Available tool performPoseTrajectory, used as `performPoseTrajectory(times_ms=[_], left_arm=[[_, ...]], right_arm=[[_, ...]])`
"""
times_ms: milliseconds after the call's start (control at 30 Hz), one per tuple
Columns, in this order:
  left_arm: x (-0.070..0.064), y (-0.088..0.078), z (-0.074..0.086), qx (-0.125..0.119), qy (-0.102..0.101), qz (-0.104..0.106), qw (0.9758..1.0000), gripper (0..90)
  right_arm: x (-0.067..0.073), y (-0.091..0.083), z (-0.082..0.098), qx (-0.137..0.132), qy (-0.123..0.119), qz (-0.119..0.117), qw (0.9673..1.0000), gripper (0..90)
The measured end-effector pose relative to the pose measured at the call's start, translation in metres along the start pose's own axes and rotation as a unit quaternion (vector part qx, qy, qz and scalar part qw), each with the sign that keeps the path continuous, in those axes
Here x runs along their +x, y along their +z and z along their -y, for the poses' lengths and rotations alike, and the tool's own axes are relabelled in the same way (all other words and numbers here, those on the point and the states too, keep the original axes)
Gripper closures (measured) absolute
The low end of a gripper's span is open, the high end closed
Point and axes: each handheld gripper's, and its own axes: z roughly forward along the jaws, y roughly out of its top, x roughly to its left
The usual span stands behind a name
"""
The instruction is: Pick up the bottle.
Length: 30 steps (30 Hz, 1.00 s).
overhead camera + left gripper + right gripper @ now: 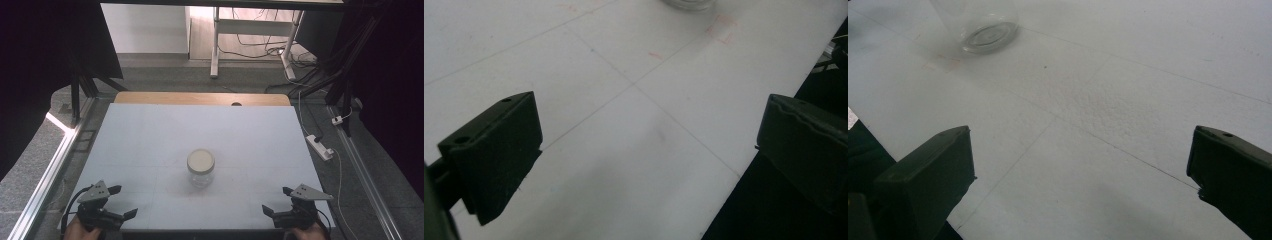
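**jarhead_77:** So where was everything when you were about to start on that jar?

**me:** Honestly, nothing was gripped yet. The glass jar stood upright in the middle of the white tabletop, cream lid on top, well apart from both my tongs. My left tongs sat at the near left corner, jaws wide apart and empty. Right tongs were the same at the near right corner, gaping, nothing between them. In the right gripper view I could see the jar's rounded base way ahead of the jaws.

**jarhead_77:** Any tips for going in?

**me:** My guess was one side had to pin the body and the other take the lid. Glass is slick and that belly curves, so I figured I'd come in level and low, centre the jaws around the widest part, then close gently. Approaching crooked would probably just nudge it across the tabletop. Couldn't tell how tight the lid sat, so I'd have kept the body clamp firm before twisting anything.
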Motion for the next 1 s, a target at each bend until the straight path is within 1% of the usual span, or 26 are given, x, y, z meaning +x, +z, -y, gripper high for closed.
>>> performPoseTrajectory(times_ms=[100, 200, 433, 600, 800, 900, 1000], left_arm=[[-0.001, 0.004, -0.005, -0.010, 0.011, 0.008, 0.9999, 0.0], [-0.003, 0.009, -0.009, -0.011, 0.018, 0.011, 0.9997, 0.0], [-0.004, 0.020, -0.016, -0.007, 0.017, 0.016, 0.9997, 0.0], [-0.004, 0.027, -0.022, -0.010, 0.022, 0.012, 0.9996, 0.0], [-0.002, 0.036, -0.033, -0.016, 0.020, 0.024, 0.9994, 0.0], [0.000, 0.043, -0.040, -0.005, 0.022, 0.033, 0.9992, 0.0], [0.000, 0.052, -0.047, 0.008, 0.031, 0.039, 0.9987, 0.0]], right_arm=[[0.000, 0.000, 0.000, 0.001, 0.002, 0.000, 1.0000, 0.0], [-0.001, 0.000, 0.000, 0.001, 0.004, -0.001, 1.0000, 0.0], [-0.001, 0.001, 0.000, 0.003, 0.002, -0.003, 1.0000, 0.0], [-0.001, 0.001, 0.000, 0.005, 0.003, -0.003, 1.0000, 0.0], [-0.001, 0.001, 0.000, 0.006, 0.003, -0.005, 1.0000, 0.0], [-0.001, 0.002, 0.000, 0.006, 0.003, -0.005, 1.0000, 0.0], [-0.001, 0.002, -0.001, 0.008, 0.002, -0.006, 0.9999, 0.0]])
